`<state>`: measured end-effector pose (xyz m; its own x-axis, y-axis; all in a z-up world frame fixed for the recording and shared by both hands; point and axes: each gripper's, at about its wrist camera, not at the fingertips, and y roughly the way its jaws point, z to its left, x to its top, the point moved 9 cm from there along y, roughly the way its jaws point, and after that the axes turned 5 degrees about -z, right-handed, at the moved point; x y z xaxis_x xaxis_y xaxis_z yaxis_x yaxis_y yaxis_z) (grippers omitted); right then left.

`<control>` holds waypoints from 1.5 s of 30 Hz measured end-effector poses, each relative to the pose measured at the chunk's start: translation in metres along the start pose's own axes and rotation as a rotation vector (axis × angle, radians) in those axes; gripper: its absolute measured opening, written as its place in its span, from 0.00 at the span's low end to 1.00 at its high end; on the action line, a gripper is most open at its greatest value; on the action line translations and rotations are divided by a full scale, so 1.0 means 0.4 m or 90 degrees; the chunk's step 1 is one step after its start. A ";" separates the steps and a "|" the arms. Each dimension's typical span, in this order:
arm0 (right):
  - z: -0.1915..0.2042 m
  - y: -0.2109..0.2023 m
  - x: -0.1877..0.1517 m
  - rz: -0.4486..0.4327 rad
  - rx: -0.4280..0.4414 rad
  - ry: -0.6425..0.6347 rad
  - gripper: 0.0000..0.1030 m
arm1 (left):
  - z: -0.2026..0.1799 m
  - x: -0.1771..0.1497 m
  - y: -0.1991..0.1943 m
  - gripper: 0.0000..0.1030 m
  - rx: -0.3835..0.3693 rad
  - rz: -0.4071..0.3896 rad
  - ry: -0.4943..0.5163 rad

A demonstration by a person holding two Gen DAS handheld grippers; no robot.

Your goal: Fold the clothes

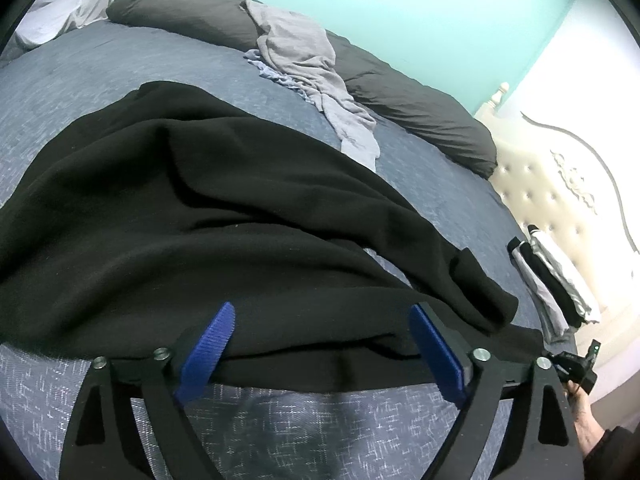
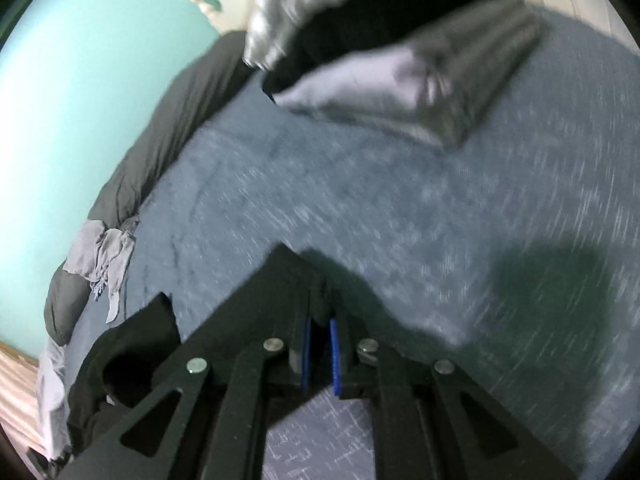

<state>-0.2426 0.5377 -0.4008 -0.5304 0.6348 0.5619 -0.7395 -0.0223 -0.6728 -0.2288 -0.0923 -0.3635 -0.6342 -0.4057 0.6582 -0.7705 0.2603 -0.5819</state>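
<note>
Left claw (image 1: 320, 344): jaws spread wide, released, with the near hem of the black garment (image 1: 224, 216) lying between and just ahead of the blue pads (image 1: 208, 344) on the bed (image 1: 72, 72). Beyond it, a gray garment (image 1: 308, 68) drapes over a dark blanket (image 1: 420, 108); a stack of folded clothes (image 1: 556, 280) sits to the claw's right. Right claw (image 2: 319, 320): jaws clenched nearly together on a fold of black fabric, the garment (image 2: 128, 356) trailing to its left; the folded clothes (image 2: 400, 60) lie ahead, blurred.
</note>
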 end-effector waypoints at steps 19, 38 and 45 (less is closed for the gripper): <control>0.217 -0.112 -0.082 -0.056 0.046 -0.041 0.48 | 0.088 0.053 -0.076 1.00 0.095 -0.055 -0.015; 0.440 -0.037 -0.379 0.061 0.177 -0.058 0.48 | 0.136 0.016 -0.106 1.00 0.147 -0.052 0.002; 0.414 -0.004 -0.362 0.068 0.180 -0.027 0.48 | 0.100 0.005 -0.090 1.00 0.150 -0.063 0.009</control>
<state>-0.2333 0.3178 -0.4012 -0.6234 0.5846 0.5192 -0.7619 -0.3052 -0.5712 -0.1999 -0.1375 -0.3603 -0.5580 -0.4061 0.7237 -0.7939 0.0074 -0.6080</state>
